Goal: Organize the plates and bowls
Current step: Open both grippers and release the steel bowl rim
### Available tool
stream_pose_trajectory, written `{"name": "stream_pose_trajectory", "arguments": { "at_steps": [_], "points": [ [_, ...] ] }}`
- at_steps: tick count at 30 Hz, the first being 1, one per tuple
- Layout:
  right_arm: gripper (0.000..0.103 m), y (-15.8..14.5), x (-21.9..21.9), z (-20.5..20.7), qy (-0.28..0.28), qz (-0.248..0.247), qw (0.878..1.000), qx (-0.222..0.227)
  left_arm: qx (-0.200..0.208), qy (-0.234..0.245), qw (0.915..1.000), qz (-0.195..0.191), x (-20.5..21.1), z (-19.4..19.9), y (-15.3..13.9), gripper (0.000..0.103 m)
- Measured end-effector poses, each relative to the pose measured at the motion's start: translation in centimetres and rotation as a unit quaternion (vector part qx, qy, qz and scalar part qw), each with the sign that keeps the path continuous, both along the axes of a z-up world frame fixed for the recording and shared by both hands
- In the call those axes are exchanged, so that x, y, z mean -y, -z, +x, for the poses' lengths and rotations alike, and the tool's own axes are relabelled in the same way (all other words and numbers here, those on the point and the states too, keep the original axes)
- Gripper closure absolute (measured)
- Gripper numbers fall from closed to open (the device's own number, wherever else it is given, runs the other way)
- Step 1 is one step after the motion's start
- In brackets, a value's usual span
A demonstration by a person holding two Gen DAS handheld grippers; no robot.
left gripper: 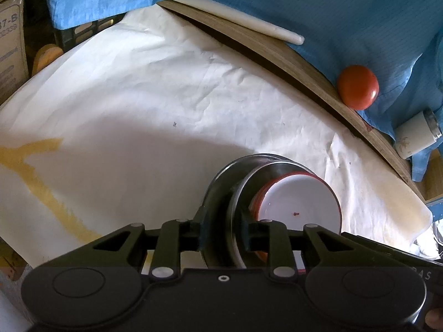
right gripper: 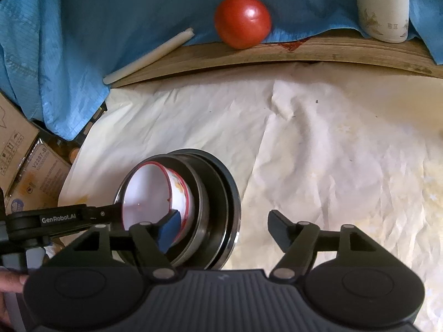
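Writing: the left gripper's (right gripper: 110, 214) arm is showing "GenRobot.AI" in white. A cardboard box (right gripper: 36, 182) at far left is reading "V2287-B"; the smaller print is too blurred to read. A white cup (right gripper: 383, 5) at far right is bearing a faint printed motif, with characters too small to read.

Surface: crumpled white paper (left gripper: 166, 96) is covering the work area, with a yellow-brown stain (left gripper: 41, 171) lying at near left in the left wrist view. A wooden board edge (right gripper: 277, 55) is running along the far side, with blue cloth (right gripper: 110, 13) draping behind it. A red tomato (right gripper: 242, 20) and a white stick (right gripper: 146, 58) are resting on the cloth at the board's edge.

Task items: a white bowl (left gripper: 299, 207) with a red rim is sitting inside nested steel bowls (left gripper: 229, 182), and the whole stack is tilting.

Left gripper (left gripper: 224, 232): its jaws are clamping the steel bowls' rim, one finger outside and one inside.

Right gripper (right gripper: 223, 228): its jaws are standing wide apart, gripping nothing. Its left finger (right gripper: 169, 229) is lying over the white bowl's rim; contact cannot be told. Its right finger is hanging over bare paper, clear of the stack.
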State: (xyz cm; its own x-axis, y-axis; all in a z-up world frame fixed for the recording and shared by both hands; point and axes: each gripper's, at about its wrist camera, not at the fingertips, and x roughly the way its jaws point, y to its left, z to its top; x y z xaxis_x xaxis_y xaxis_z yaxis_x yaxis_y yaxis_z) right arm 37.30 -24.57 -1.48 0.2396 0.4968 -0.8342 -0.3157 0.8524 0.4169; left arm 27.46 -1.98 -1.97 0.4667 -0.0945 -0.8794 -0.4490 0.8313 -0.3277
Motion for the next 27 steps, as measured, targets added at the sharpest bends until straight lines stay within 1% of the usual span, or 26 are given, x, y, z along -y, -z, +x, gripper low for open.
{"name": "stream_pose_trajectory", "arguments": {
  "at_steps": [3,4,5,6,7,8,9,13,16,21,27],
  "points": [
    [0.026,0.0,0.1,-0.1,-0.001,0.0,1.0,0.002,0.003,-0.003,1.0,0.0,0.2,-0.3,-0.1,0.073],
    [0.026,-0.1,0.2,-0.1,-0.001,0.0,1.0,0.004,0.005,-0.004,1.0,0.001,0.2,-0.4,-0.2,0.071],
    [0.026,-0.1,0.2,-0.2,0.0,-0.001,1.0,0.006,0.006,-0.006,0.9999,0.007,0.3,-0.5,-0.3,0.053],
    [0.025,-0.1,0.3,-0.2,0.001,-0.003,1.0,0.008,-0.001,-0.013,0.9995,0.029,0.4,-0.6,-0.5,0.04],
    [0.024,-0.1,0.3,-0.2,0.0,-0.001,1.0,0.009,-0.005,-0.019,0.9987,0.047,0.4,-0.7,-0.7,0.024],
    [0.024,-0.2,0.3,-0.3,-0.001,0.002,1.0,0.009,0.0,-0.019,0.9984,0.054,0.3,-0.9,-0.9,0.022],
    [0.023,-0.2,0.3,-0.3,-0.003,0.003,1.0,0.01,0.009,-0.019,0.9985,0.05,0.1,-1.1,-1.0,0.022],
    [0.023,-0.3,0.1,-0.2,-0.01,0.005,1.0,0.014,0.017,-0.022,0.9989,0.037,-0.1,-1.4,-1.1,0.02],
    [0.023,-0.4,0.1,-0.2,-0.013,0.006,1.0,0.016,0.023,-0.015,0.9989,0.037,0.2,-1.4,-1.3,0.013],
    [0.021,-0.5,0.2,-0.2,-0.013,0.008,1.0,0.019,0.029,-0.015,0.9983,0.048,0.4,-1.3,-1.6,0.01],
    [0.019,-0.5,0.3,-0.2,-0.013,0.009,1.0,0.02,0.029,-0.009,0.9985,0.045,0.7,-1.3,-1.6,0.008]
  ]
}}
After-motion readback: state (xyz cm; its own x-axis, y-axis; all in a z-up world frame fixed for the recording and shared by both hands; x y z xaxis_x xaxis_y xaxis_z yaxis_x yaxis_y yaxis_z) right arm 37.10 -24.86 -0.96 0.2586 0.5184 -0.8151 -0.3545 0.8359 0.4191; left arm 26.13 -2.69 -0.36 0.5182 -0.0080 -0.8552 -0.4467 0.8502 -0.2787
